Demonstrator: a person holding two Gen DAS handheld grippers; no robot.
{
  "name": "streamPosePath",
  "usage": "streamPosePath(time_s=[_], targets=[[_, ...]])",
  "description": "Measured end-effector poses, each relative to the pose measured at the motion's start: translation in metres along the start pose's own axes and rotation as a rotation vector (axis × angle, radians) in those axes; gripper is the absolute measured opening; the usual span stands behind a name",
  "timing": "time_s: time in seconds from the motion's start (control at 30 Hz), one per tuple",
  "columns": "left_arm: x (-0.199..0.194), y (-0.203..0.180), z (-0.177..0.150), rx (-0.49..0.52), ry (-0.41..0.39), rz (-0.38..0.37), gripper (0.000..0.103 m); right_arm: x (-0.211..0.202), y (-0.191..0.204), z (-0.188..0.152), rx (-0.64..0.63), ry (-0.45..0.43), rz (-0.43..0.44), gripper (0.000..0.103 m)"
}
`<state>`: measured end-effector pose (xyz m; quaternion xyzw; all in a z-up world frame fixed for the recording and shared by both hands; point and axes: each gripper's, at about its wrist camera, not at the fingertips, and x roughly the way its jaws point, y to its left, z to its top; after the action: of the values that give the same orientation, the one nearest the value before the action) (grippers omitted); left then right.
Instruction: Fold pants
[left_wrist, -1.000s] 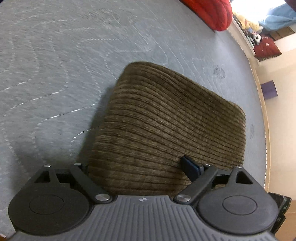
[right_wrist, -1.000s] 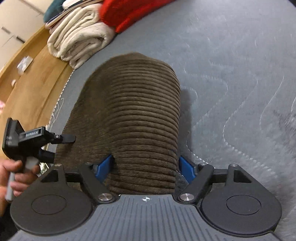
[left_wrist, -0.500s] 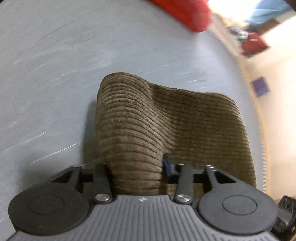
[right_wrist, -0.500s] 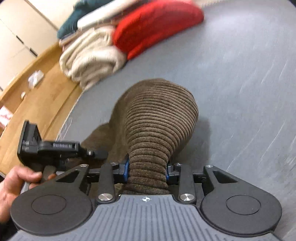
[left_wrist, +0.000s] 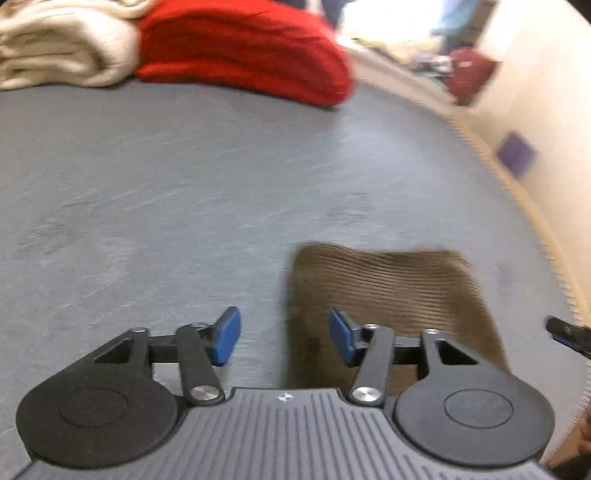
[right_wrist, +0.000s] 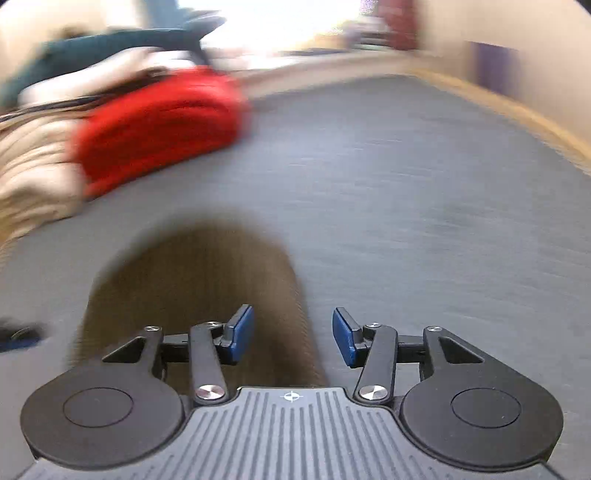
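The brown corduroy pants (left_wrist: 391, 291) lie folded into a small flat rectangle on the grey mattress (left_wrist: 184, 192). My left gripper (left_wrist: 284, 338) is open and empty, above the pants' left edge. In the right wrist view the pants (right_wrist: 195, 280) lie low and left of centre, blurred by motion. My right gripper (right_wrist: 293, 338) is open and empty, above the pants' right edge. The tip of the right gripper shows at the right edge of the left wrist view (left_wrist: 569, 332).
A folded red garment (left_wrist: 243, 48) and a cream blanket (left_wrist: 62, 40) lie at the far end of the mattress, with a teal item (right_wrist: 103, 48) stacked behind. A wooden bed edge (left_wrist: 517, 192) and the wall run along the right.
Both grippers were shut on the end of the pants and lifting it; now both have opened, let go and pulled back and up. The pants lie folded flat.
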<state>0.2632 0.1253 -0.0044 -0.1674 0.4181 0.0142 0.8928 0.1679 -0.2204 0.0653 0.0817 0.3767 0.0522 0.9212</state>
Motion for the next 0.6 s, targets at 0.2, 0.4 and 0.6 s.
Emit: streamPosePath(time_s=[0.2, 0.4, 0.6], targets=[[0.006, -0.026, -0.033, 0.221, 0.097, -0.103, 0.032, -0.014, -0.004, -0.024, -0.129, 0.061, 0.154, 0.050], [0.034, -0.027, -0.065, 0.297, 0.267, 0.035, 0.027, 0.024, 0.002, -0.067, -0.272, 0.292, 0.103, 0.049], [-0.007, -0.037, -0.059, 0.327, 0.065, 0.059, 0.027, 0.001, -0.014, -0.053, -0.203, 0.199, 0.111, 0.049]])
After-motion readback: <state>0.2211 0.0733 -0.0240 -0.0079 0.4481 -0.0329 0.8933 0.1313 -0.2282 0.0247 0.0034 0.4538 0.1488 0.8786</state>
